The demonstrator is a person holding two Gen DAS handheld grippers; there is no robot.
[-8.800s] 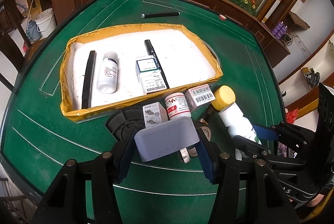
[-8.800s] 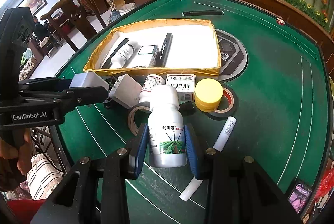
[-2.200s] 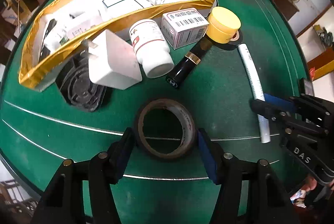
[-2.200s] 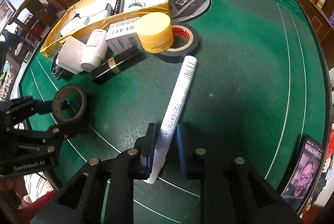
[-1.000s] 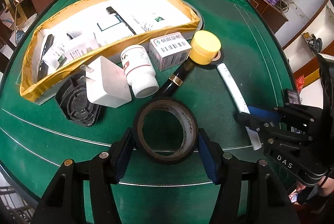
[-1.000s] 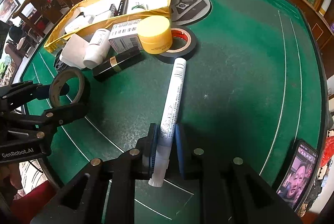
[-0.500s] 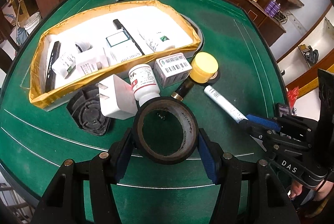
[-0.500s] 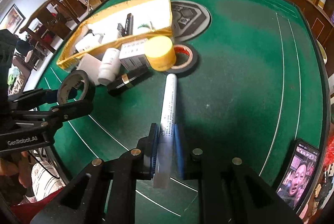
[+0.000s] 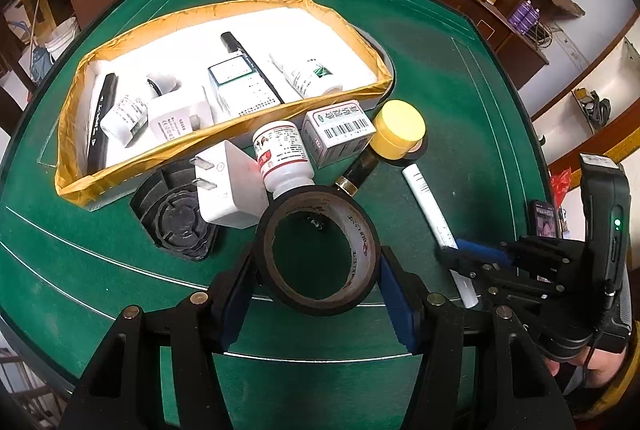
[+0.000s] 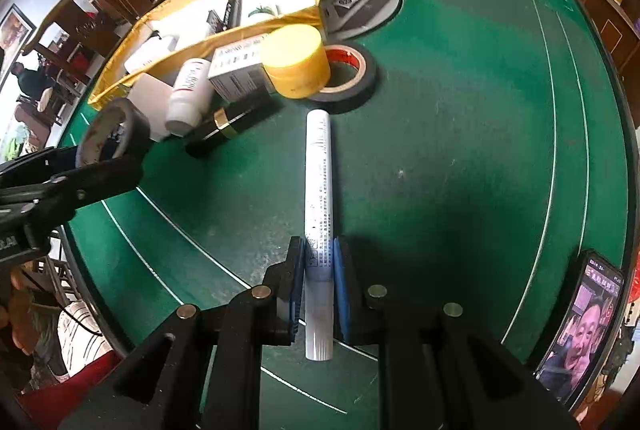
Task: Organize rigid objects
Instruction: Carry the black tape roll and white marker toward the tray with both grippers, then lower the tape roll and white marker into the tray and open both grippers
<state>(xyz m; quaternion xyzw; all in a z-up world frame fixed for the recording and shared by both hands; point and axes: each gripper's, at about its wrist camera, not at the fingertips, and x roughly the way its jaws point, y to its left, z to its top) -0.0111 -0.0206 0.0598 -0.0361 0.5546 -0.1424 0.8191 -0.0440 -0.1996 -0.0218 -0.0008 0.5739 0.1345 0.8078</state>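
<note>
Black roll of tape (image 9: pixel 316 254) sits squeezed in my left gripper (image 9: pixel 316 282), off the green table (image 9: pixel 440 69) — my right gripper (image 10: pixel 320 270) pinches the long white tube (image 10: pixel 319 189), both ready for the yellow-edged box (image 9: pixel 344 29).

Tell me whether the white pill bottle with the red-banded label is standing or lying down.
Lying down. The white pill bottle with the red-banded label rests on its side on the green felt table, outside the gold-lined tray.
</note>
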